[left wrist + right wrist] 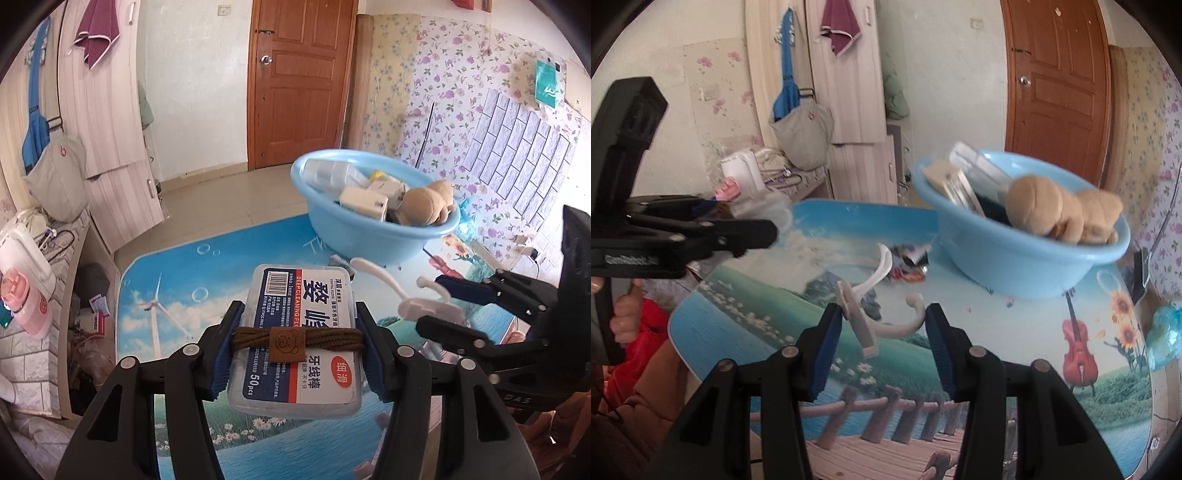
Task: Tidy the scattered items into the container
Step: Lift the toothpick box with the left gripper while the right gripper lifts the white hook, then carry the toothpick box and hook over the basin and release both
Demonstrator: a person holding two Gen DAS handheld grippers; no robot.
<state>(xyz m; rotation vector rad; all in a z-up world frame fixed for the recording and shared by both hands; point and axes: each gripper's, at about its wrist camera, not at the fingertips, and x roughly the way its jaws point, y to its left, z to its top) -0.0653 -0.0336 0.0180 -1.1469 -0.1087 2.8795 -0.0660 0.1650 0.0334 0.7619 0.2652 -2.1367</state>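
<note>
My left gripper (pixel 297 343) is shut on a clear dental floss box (pixel 299 332) with a brown hair tie (pixel 295 341) around it, held above the picture-printed table (pixel 177 280). The light blue basin (pixel 365 225) stands beyond it, holding a tan plush toy (pixel 424 203) and white boxes. My right gripper (pixel 884 332) is open, its jaws on either side of a white double hook (pixel 864 321) lying on the table. The basin (pixel 1015 258) is at the far right in that view. The left gripper (pixel 738 232) also shows there at the left.
A white hook piece (pixel 373 269) and a small dark item (pixel 908 262) lie near the basin's base. A blue plastic bag (pixel 1167 336) sits at the table's right edge. A cabinet with hanging bags and a wooden door stand behind.
</note>
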